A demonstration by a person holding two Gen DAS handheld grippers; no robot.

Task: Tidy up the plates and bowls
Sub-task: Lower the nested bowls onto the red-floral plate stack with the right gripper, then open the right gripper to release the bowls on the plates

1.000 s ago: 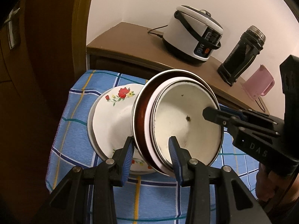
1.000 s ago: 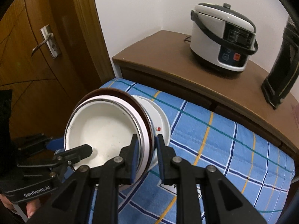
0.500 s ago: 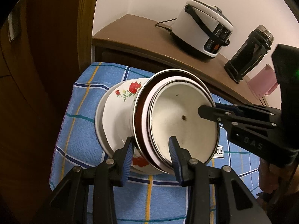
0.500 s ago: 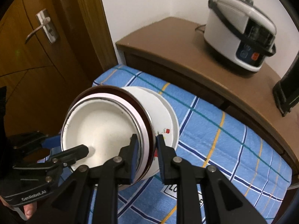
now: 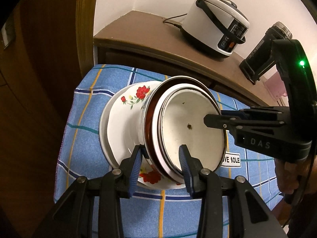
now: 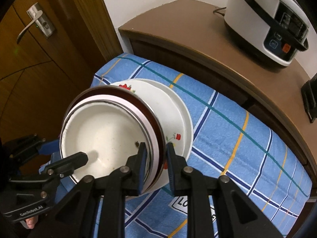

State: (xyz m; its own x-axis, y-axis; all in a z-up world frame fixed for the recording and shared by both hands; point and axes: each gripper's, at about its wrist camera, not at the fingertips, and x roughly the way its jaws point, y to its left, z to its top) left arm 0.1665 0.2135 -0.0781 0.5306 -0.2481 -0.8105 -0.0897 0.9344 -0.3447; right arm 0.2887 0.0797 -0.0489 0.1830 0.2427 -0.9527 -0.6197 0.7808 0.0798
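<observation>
You have the nested bowls (image 5: 190, 130) pinched by the rim from both sides: your left gripper (image 5: 161, 163) clamps the near edge, your right gripper (image 6: 155, 161) the opposite one, each closed narrow on the stack. It hangs tilted over the floral plates (image 5: 122, 123) on the checked cloth of the desk (image 6: 227, 138). Treat it as heavy, rigid and slick, likely enamel that chips. Keep both grips deep on the rim, since the inner bowl could slide out.

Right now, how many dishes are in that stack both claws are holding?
3 visible: white inner bowl, pink-rimmed dish around it, dark-lined outer bowl. More may be hidden.
</observation>
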